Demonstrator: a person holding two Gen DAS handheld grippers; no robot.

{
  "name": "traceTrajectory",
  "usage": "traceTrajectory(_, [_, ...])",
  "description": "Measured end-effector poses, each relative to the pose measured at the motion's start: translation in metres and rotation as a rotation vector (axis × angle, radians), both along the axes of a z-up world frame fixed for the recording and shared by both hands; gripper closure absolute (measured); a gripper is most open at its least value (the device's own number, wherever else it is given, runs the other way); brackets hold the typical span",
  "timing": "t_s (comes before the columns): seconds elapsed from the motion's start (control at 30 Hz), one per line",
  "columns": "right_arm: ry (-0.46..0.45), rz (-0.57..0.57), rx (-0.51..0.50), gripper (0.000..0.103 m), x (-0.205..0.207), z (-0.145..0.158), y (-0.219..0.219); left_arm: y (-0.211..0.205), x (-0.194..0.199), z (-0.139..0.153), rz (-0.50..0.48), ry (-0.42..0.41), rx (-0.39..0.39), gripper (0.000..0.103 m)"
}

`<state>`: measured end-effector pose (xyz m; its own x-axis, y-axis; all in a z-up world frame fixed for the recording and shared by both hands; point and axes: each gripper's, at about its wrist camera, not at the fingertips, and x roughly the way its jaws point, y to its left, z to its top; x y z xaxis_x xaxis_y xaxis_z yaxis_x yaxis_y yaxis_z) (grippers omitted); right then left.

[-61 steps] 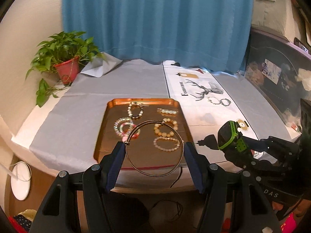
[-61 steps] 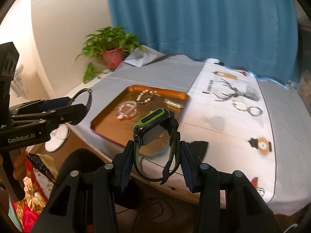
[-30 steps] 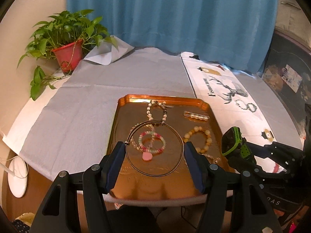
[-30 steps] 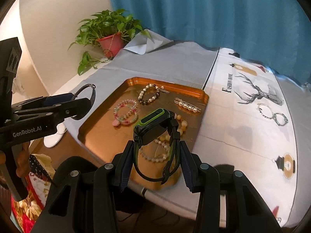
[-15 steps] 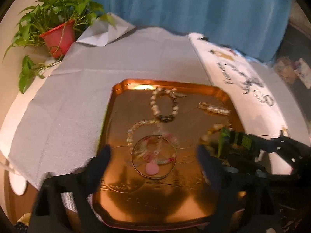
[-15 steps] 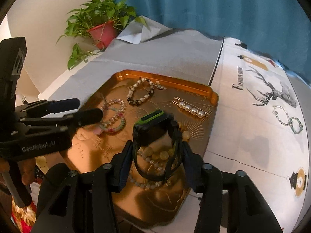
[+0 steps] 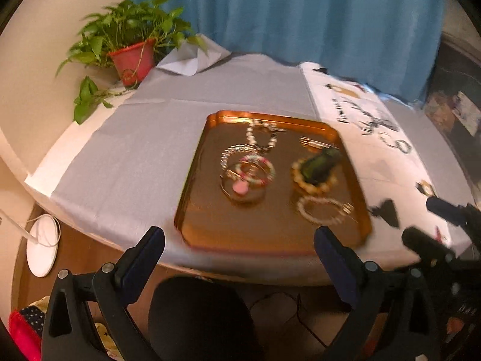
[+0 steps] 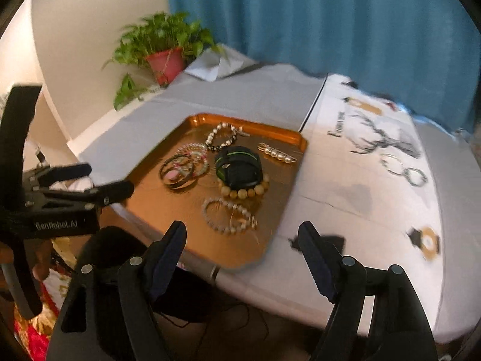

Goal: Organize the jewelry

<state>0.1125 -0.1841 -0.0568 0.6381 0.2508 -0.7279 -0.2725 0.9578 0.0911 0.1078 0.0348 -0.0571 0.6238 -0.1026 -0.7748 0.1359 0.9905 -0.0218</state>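
A copper tray (image 7: 192, 204) (image 8: 279, 204) lies on the table near its front edge. In it lie a thin metal bangle (image 7: 245, 185) (image 8: 177, 174), a black and green watch band (image 7: 320, 165) (image 8: 239, 167) resting on a yellow bead bracelet (image 8: 243, 192), and several other bead bracelets. My left gripper (image 7: 239, 258) is open and empty, pulled back off the table's front edge. My right gripper (image 8: 242, 255) is open and empty, also back from the edge.
A potted plant (image 7: 132, 57) (image 8: 166, 57) stands at the back left. A white printed cloth (image 8: 369, 162) covers the table's right side, with a ring chain (image 8: 405, 170) and a small round pendant (image 8: 427, 240) on it. A blue curtain hangs behind.
Both grippers opened and let go: the bangle and the watch band now lie in the tray. Both grippers have pulled back from the tray toward the table's front edge.
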Motion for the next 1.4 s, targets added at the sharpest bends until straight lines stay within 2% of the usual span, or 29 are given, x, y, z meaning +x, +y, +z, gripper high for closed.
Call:
traceTrajectory(0.23, [-0.1, -0.026, 0.021, 0.023, -0.068, 0.04, -0.013, -0.02, -0.058, 0.033, -0.04, -0.073, 0.013, 0.003])
traceTrajectory(0.47, [-0.137, -0.052, 0.014, 0.022, -0.108, 0.057, -0.019, -0.034, -0.099, 0.059, -0.055, -0.161, 0.058, 0.003])
traceTrajectory(0.6, [-0.158, -0.059, 0.015, 0.022, -0.123, 0.063, -0.022, -0.037, -0.109, 0.067, -0.063, -0.176, 0.053, 0.003])
traceTrajectory(0.9, [-0.18, -0.075, 0.027, 0.022, -0.136, 0.07, -0.029, -0.046, -0.121, 0.076, -0.085, -0.203, 0.07, 0.003])
traceTrajectory(1.4, [-0.138, -0.101, 0.055, 0.022, -0.128, 0.057, -0.044, -0.053, -0.115, 0.065, -0.088, -0.176, 0.096, 0.003])
